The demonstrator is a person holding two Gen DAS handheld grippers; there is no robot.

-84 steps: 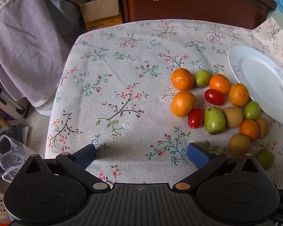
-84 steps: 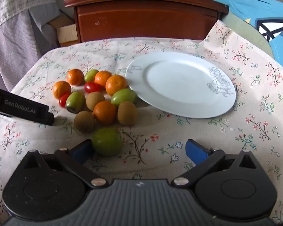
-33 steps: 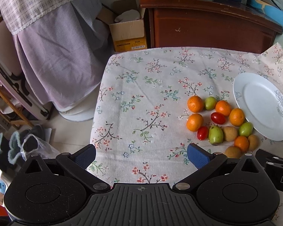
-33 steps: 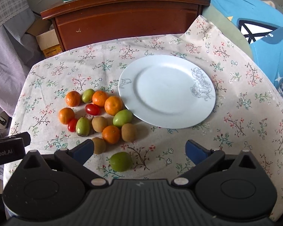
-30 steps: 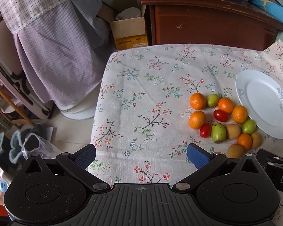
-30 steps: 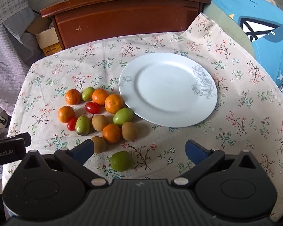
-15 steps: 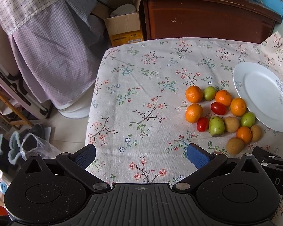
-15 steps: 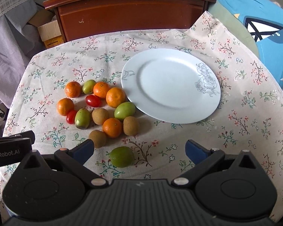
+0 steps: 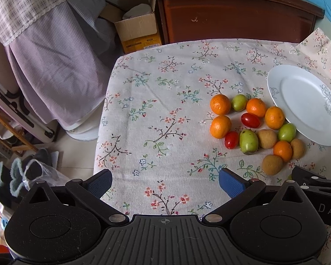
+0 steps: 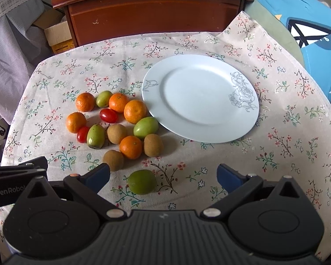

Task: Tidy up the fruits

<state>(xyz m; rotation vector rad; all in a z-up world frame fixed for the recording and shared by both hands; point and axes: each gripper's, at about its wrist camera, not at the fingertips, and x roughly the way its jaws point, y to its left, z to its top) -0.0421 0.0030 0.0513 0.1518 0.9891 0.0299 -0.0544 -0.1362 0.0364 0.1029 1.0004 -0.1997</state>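
Right now I have both grippers held above the table with its floral tablecloth [image 10: 286, 132]. My left gripper [image 9: 165, 182] has its blue-padded fingers spread wide with nothing between them, only bare cloth below. My right gripper [image 10: 163, 175] is just as wide and holds nothing; a lone green fruit [image 10: 142, 181] lies on the cloth between its fingers, nearer the left one, and I cannot tell whether either pad touches it.

The fruits sit in a loose cluster [image 10: 114, 121] on the cloth, just left of the white plate [image 10: 200, 97], which has no fruit on it. I count five small oranges, three brown kiwis, two red cherry tomatoes and three more green fruits in that cluster. One green fruit [image 10: 146, 128] and one orange [image 10: 135, 111] lie right at the plate's rim. From the left wrist view the cluster is ahead and to the right, with the right gripper's black body at the frame edge.
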